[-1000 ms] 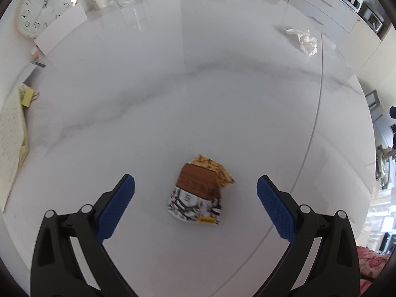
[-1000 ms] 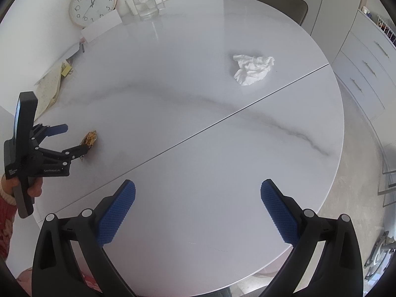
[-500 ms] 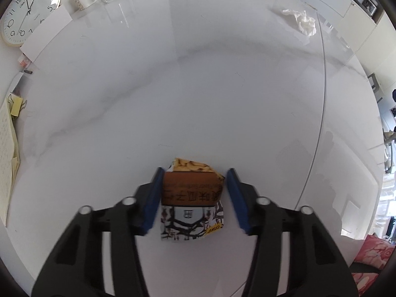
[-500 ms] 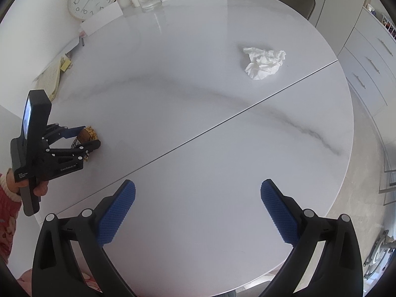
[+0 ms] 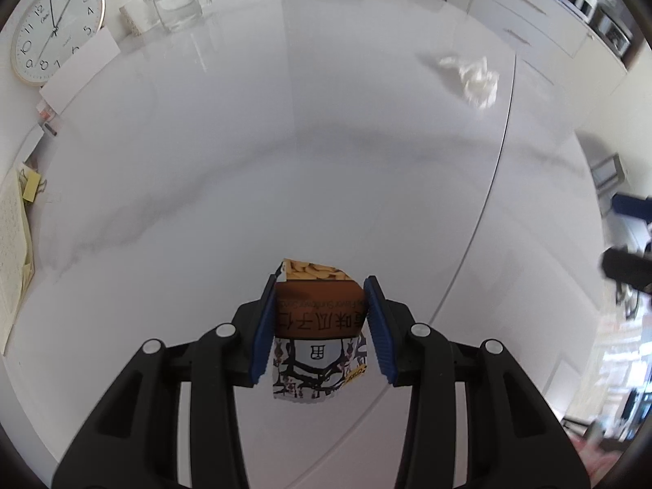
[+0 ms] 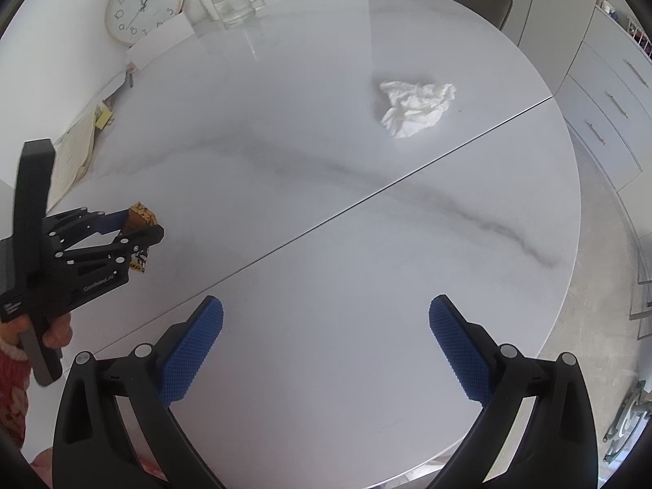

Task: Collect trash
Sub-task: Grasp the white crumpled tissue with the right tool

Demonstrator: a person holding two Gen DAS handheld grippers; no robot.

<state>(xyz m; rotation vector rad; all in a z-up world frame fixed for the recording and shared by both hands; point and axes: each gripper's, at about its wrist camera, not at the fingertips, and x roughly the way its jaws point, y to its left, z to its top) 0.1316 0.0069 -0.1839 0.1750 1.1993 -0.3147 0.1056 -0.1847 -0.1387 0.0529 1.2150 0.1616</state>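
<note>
My left gripper (image 5: 320, 318) is shut on a crumpled brown, yellow and white snack wrapper (image 5: 318, 326) and holds it above the white marble table (image 5: 244, 163). From the right wrist view the left gripper (image 6: 138, 228) shows at the left with the wrapper (image 6: 140, 216) between its fingers. A crumpled white tissue (image 6: 415, 108) lies on the far right part of the table; it also shows in the left wrist view (image 5: 472, 77). My right gripper (image 6: 326, 338) is open and empty over the table's near half.
A wall clock (image 6: 142, 6), a glass jug (image 6: 234, 0) and a white card (image 6: 159, 42) stand at the table's far edge. Papers with yellow notes (image 5: 16, 220) lie at the left. A chair (image 6: 440, 0) and white drawers (image 6: 607, 110) are beyond the table.
My left gripper closed on the snack wrapper and lifted it off the table. My right gripper stayed open and moved forward a little.
</note>
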